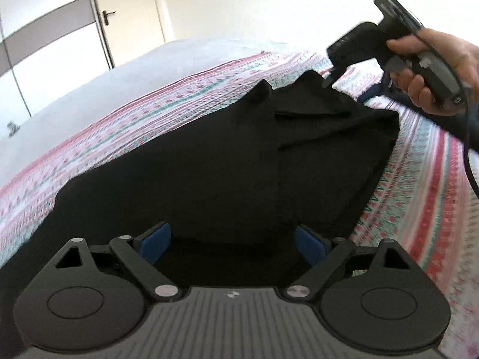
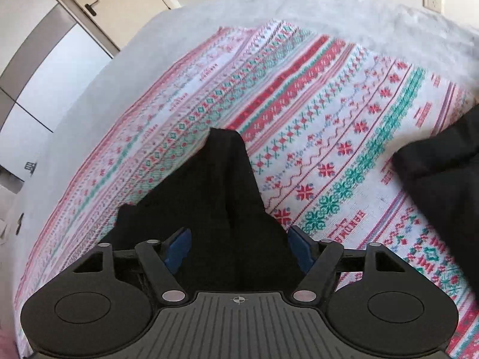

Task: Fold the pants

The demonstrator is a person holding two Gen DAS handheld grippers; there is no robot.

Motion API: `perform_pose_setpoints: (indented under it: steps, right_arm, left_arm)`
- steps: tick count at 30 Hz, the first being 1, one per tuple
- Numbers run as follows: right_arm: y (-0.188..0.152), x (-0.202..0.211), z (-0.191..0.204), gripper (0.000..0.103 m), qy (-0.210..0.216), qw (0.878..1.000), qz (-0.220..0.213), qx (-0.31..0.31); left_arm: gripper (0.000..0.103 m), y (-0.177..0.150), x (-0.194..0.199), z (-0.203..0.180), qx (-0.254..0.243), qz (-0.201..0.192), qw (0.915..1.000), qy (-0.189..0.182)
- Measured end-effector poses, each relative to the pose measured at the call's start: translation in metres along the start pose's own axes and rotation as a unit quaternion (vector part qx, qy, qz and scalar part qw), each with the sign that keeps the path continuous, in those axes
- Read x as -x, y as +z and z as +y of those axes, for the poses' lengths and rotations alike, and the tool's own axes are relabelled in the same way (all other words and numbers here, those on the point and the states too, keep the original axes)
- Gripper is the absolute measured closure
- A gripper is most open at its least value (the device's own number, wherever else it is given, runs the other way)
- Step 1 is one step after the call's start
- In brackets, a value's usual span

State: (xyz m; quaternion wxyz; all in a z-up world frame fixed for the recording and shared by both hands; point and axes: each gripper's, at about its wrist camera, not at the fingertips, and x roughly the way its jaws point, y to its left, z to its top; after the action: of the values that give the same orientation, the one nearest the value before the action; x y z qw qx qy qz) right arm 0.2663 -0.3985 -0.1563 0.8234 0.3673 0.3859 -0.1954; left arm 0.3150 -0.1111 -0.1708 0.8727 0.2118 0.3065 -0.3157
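Black pants (image 1: pixel 227 161) lie folded on a patterned bedspread (image 1: pixel 167 101), with a folded flap near their far end. My left gripper (image 1: pixel 233 243) hovers over the near end of the pants, its blue pads (image 1: pixel 155 242) wide apart and holding nothing. A hand carries my right gripper (image 1: pixel 330 77), whose tips are at the far right corner of the pants. In the right wrist view, my right gripper (image 2: pixel 239 246) stands open over a peaked end of the black pants (image 2: pixel 227 197). The fabric lies between the blue pads (image 2: pixel 301 248) without being pinched.
The bedspread (image 2: pixel 314 137) covers a grey-white bed (image 2: pixel 329 15) that runs to the far wall. A door (image 1: pixel 98 15) and a wardrobe (image 1: pixel 45 53) stand at the back left. More dark fabric (image 2: pixel 443 173) sits at the right edge of the right wrist view; I cannot tell what it is.
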Motion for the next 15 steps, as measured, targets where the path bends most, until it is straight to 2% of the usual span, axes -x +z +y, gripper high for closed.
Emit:
perform_pose_setpoints:
  steps: [2,3,4,5,6,7,9,11,12,14,15]
  right_arm:
    - [0.002,-0.020,0.021,0.059,0.008,0.999,0.018,0.029]
    - [0.001,-0.023,0.031,0.080,-0.002,0.998,0.011,0.063]
    - [-0.001,-0.024,0.038,0.091,-0.012,0.996,0.002,0.088]
    - [0.000,-0.025,0.043,0.091,-0.016,0.994,-0.006,0.106]
    - [0.002,-0.023,0.047,0.094,-0.011,0.993,-0.012,0.120]
    - [0.005,-0.021,0.050,0.096,-0.002,0.992,-0.018,0.126]
    - [0.010,-0.015,0.056,0.097,0.009,0.990,-0.031,0.139]
    - [0.015,-0.012,0.063,0.097,0.019,0.988,-0.039,0.150]
    - [0.017,-0.015,0.066,0.097,0.022,0.987,-0.040,0.151]
    - [0.019,-0.017,0.070,0.097,0.019,0.985,-0.042,0.165]
    - [0.021,-0.020,0.073,0.097,0.013,0.983,-0.044,0.176]
  left_arm:
    - [0.016,0.008,-0.022,-0.006,-0.019,0.019,0.9992,0.028]
    - [0.017,0.012,-0.031,-0.008,-0.021,0.028,0.9982,0.049]
    - [0.017,0.016,-0.037,-0.005,-0.012,0.030,0.9976,0.061]
    - [0.020,0.020,-0.042,0.004,0.010,0.028,0.9977,0.062]
    - [0.029,0.022,-0.042,0.017,0.037,0.029,0.9969,0.063]
    - [0.031,0.026,-0.046,0.031,0.074,0.032,0.9944,0.069]
    - [0.031,0.028,-0.046,0.067,0.178,0.026,0.9817,0.062]
    - [0.031,0.021,-0.047,0.104,0.276,0.026,0.9601,0.033]
    - [0.031,0.016,-0.048,0.118,0.313,0.031,0.9490,0.027]
    - [0.031,0.002,-0.047,0.143,0.372,0.032,0.9269,0.038]
    - [0.030,-0.003,-0.047,0.152,0.391,0.033,0.9192,0.037]
